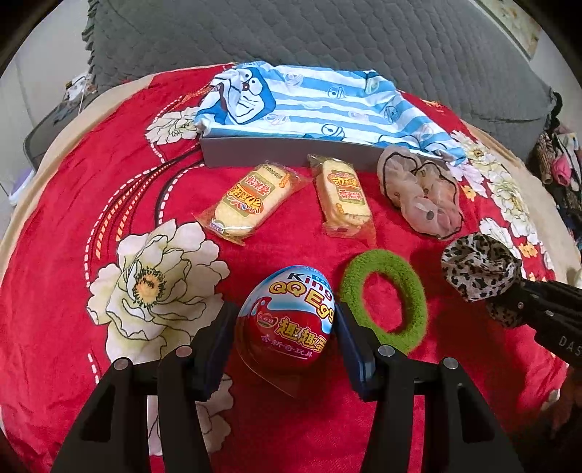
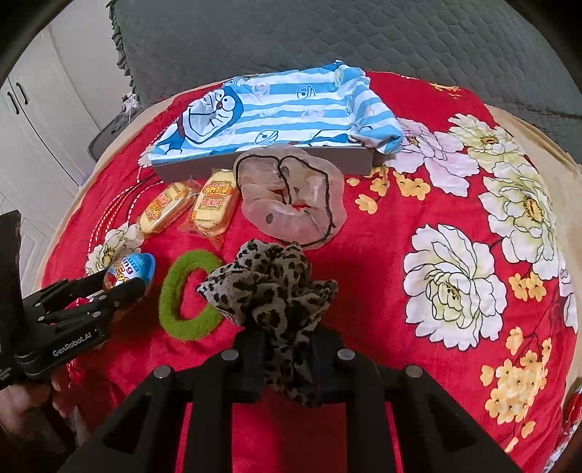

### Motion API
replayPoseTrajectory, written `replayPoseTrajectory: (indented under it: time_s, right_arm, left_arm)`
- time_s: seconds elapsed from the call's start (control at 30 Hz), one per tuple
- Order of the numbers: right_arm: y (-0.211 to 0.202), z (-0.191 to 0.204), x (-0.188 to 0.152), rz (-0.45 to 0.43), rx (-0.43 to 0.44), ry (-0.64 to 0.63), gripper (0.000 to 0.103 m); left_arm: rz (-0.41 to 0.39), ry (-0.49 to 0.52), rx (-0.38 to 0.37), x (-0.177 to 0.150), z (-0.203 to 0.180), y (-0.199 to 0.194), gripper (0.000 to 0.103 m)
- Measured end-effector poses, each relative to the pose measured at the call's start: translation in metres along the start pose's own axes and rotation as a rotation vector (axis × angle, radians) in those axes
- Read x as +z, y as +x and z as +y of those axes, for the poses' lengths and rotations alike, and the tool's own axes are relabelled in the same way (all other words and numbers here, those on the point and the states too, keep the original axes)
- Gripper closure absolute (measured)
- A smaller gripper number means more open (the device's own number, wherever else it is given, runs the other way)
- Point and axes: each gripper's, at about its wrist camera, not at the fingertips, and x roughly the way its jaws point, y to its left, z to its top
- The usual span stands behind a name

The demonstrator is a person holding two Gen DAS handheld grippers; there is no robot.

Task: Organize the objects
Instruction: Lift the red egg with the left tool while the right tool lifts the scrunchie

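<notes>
My left gripper (image 1: 285, 327) is shut on a red and blue QQ Egg candy (image 1: 287, 314), its pads against both sides. It also shows in the right wrist view (image 2: 127, 271). My right gripper (image 2: 287, 349) is shut on a leopard-print scrunchie (image 2: 272, 287), seen from the left wrist view (image 1: 480, 269) too. A green fuzzy hair ring (image 1: 385, 294) lies on the red blanket between the two grippers. Two wrapped snack cakes (image 1: 243, 200) (image 1: 342, 196) and a beige sheer scrunchie (image 1: 418, 193) lie further back.
A grey shallow box (image 1: 287, 149) lined with a blue-striped Doraemon cloth (image 1: 309, 102) stands at the back. The red flowered blanket (image 1: 91, 203) covers the surface. A grey quilted cushion (image 1: 327, 32) sits behind. Clutter (image 1: 560, 163) lies at the far right.
</notes>
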Motion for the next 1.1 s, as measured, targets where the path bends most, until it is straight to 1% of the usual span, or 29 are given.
replayPoseTrajectory:
  time_s: [0.33, 0.73, 1.1]
  right_arm:
    - [-0.014, 0.011, -0.007, -0.025, 0.011, -0.03, 0.083]
    - [-0.039, 0.029, -0.01, -0.101, 0.022, -0.084, 0.083]
    - [-0.063, 0.03, -0.014, -0.176, 0.033, -0.072, 0.083]
  left_arm:
    - [-0.036, -0.021, -0.002, -0.001, -0.003, -0.025, 0.047]
    - [-0.086, -0.037, 0.007, -0.005, -0.002, -0.06, 0.047]
    - [-0.131, -0.025, 0.018, -0.008, -0.008, -0.085, 0.047]
